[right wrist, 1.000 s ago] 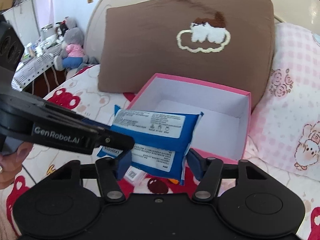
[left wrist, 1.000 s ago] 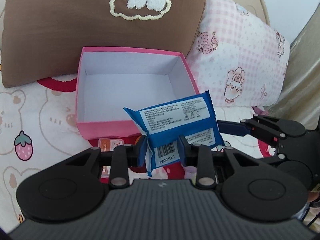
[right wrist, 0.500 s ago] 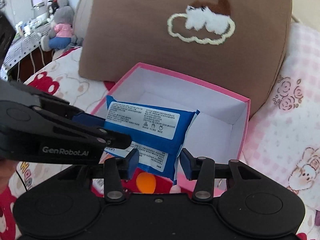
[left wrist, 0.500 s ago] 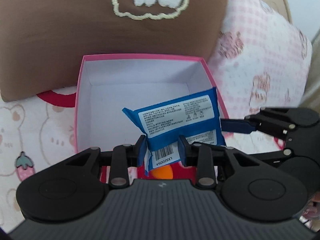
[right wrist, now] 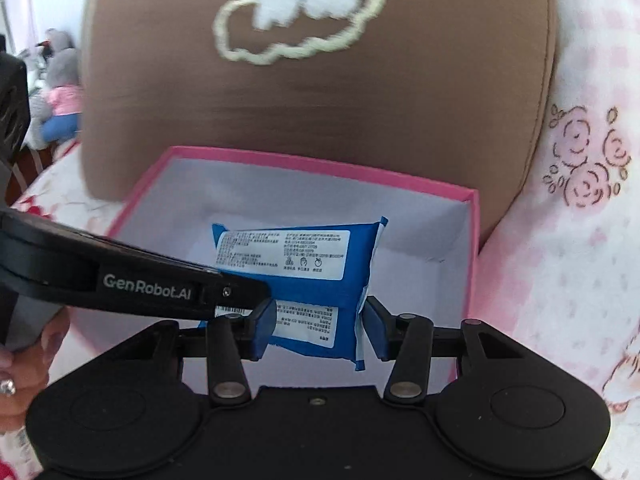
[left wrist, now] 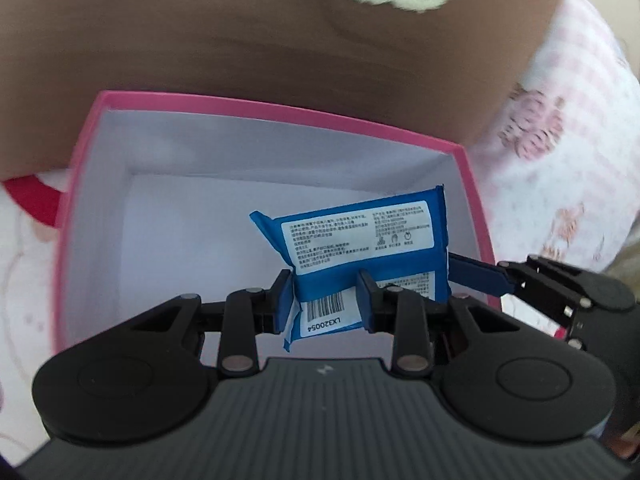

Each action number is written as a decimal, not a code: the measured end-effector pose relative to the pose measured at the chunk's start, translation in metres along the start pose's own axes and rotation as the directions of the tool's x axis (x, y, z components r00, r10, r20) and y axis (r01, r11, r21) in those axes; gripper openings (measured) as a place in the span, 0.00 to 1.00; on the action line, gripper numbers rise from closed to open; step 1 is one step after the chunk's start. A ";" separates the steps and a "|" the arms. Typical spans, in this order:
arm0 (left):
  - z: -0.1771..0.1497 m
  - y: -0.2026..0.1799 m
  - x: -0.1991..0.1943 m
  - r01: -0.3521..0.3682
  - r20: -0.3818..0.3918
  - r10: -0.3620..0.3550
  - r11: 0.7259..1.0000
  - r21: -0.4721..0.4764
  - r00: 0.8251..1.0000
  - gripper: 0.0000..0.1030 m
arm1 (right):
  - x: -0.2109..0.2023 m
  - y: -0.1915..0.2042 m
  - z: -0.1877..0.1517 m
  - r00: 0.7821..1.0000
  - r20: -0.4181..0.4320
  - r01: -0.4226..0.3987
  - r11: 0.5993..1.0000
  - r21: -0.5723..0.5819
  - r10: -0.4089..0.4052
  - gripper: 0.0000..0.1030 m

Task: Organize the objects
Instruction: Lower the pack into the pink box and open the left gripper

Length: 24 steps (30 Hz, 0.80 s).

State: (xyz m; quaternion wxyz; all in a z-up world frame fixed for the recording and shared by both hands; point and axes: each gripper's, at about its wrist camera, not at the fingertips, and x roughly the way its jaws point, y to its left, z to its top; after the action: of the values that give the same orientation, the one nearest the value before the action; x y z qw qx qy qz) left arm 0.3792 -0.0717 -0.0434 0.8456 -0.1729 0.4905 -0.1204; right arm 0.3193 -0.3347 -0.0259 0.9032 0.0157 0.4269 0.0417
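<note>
Two pillows framed the scene: a brown pillow (left wrist: 200, 60) with a stitched cloud stood behind the box, and a pink pillow (right wrist: 580, 200) lay to its right, both on a printed bed sheet (left wrist: 24, 248). Pink box (left wrist: 280, 106), open-topped with white walls, sat against the brown pillow. Blue packet (left wrist: 360, 248), label side up, hung inside the box's opening, above its floor. Left gripper (left wrist: 325, 300) was clamped narrowly on the packet's barcode end. Right gripper (right wrist: 320, 326) bracketed the packet's lower end; its jaws had just been opening slightly, the left pad touching the wrapper, the right pad just beside its crimped edge. One hand (right wrist: 24, 368) held the left gripper's handle.
</note>
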 end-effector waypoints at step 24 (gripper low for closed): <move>0.016 0.011 0.066 -0.039 -0.026 0.037 0.995 -0.091 0.999 0.30 | 0.061 0.023 0.005 0.990 -0.113 0.051 0.970 -0.236 -0.079 0.67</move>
State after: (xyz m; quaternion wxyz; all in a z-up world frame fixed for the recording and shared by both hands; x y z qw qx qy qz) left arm 0.4255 -0.0835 -0.0922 0.8330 -0.2006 0.5089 -0.0837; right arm 0.3605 -0.3065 -0.0685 0.8721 -0.1070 0.4733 0.0627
